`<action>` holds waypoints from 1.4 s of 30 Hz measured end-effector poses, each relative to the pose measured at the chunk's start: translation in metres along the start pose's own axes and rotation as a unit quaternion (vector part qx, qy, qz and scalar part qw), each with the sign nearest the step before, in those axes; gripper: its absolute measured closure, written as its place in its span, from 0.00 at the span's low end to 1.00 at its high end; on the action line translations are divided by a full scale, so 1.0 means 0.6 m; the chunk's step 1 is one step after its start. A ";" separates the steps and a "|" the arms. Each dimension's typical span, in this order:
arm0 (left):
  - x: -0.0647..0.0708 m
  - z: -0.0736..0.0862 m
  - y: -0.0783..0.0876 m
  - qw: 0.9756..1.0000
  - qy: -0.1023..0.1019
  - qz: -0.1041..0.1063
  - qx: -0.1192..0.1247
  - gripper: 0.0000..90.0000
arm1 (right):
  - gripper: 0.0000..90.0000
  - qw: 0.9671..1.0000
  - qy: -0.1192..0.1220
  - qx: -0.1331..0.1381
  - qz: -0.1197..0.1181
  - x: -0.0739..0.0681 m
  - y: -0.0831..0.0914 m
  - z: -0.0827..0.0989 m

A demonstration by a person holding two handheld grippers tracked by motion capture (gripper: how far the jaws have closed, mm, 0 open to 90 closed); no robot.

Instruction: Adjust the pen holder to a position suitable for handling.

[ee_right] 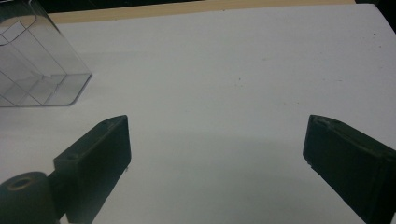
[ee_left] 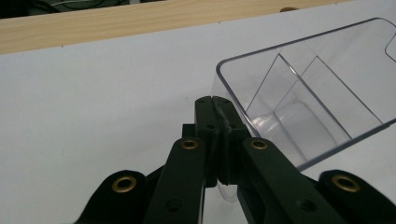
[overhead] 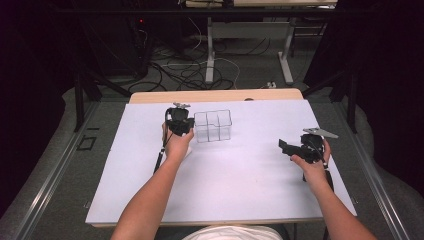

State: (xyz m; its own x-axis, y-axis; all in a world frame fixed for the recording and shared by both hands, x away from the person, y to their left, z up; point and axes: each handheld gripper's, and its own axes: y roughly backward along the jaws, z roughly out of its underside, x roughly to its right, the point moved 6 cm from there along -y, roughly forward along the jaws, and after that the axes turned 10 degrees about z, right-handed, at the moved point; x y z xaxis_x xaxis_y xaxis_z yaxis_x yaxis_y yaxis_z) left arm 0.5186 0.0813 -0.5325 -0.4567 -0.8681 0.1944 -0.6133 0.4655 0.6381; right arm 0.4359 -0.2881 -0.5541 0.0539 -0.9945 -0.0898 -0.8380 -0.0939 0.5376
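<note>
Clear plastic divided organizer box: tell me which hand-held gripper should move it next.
Left. The left hand-held gripper is already shut on the near wall of the clear plastic divided organizer box, while the right hand-held gripper hangs open over bare white table, well apart from it.

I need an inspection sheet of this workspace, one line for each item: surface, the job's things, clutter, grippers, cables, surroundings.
Surface: white table top, with a wooden edge strip at the far side.
Job's things: one clear plastic organizer with inner dividers, standing on the white surface.
Clutter: nothing seen on the table.
Grippers: left gripper shut on the organizer's wall at a corner; right gripper open above bare surface.
Cables: many loose cables on the floor beyond the table.
Surroundings: dark frame, white desk legs behind.
</note>
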 end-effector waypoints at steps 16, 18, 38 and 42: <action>0.008 -0.024 -0.031 1.000 0.003 0.011 0.004 1.00 | 0.08 1.000 -0.007 -0.002 -0.006 -0.001 0.003 0.000; 0.007 -0.025 -0.034 1.000 0.009 0.015 0.004 1.00 | 0.08 1.000 -0.010 -0.002 -0.007 -0.001 0.003 -0.001; -0.009 -0.016 0.020 1.000 0.011 0.020 0.020 0.91 | 0.08 1.000 -0.007 -0.002 -0.005 -0.001 0.004 -0.001; -0.016 -0.008 0.033 0.999 0.017 0.025 0.027 0.86 | 0.08 1.000 -0.003 0.000 -0.004 -0.001 0.004 -0.001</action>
State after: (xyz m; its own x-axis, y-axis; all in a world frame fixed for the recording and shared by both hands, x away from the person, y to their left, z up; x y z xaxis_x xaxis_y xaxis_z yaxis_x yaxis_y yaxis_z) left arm 0.5138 0.0979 -0.5181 -0.4667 -0.8482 0.2506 -0.6245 0.5167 0.5857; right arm 0.4342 -0.2875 -0.5525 0.0573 -0.9934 -0.0989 -0.8381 -0.1018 0.5360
